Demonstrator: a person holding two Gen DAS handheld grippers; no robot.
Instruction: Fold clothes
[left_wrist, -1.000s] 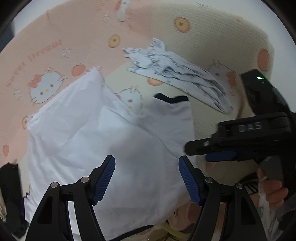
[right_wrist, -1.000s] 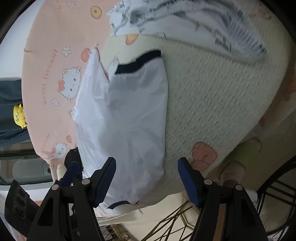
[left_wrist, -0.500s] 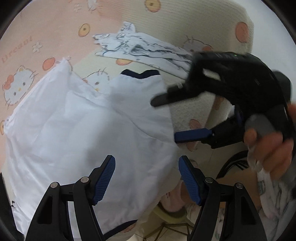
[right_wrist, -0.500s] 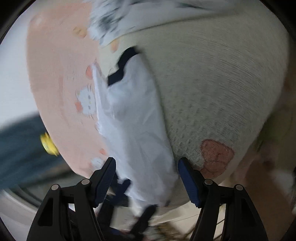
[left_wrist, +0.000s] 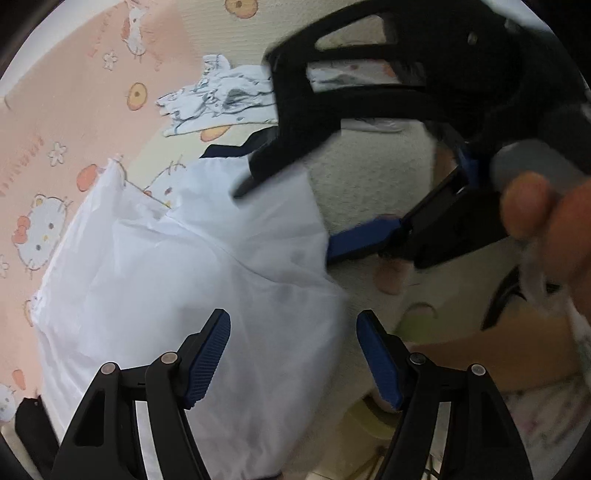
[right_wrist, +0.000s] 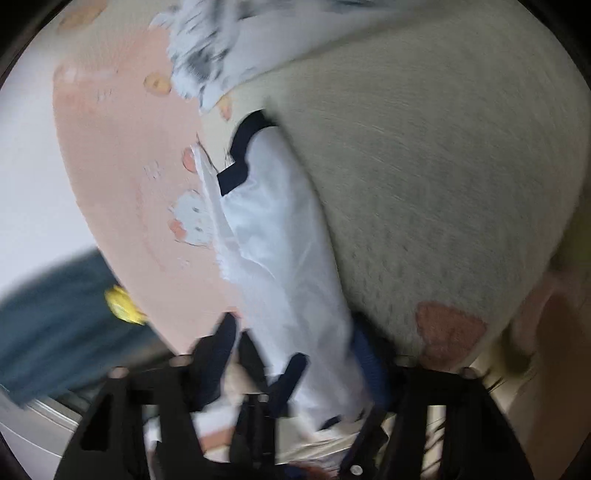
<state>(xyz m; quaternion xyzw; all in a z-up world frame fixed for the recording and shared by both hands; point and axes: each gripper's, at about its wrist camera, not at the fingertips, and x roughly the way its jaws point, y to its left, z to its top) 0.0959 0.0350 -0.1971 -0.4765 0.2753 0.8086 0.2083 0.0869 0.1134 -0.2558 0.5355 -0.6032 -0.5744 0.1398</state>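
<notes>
Closing right gripper (right_wrist: 291, 354) jaws around shirt (right_wrist: 280, 258) hem at six o'clock; left gripper (left_wrist: 293, 350) spread, empty, above shirt.

Both wrist views look down, close over the bed (left_wrist: 369, 177); they share the white garment (left_wrist: 207, 273) and patterned clothes (right_wrist: 207, 62).
</notes>
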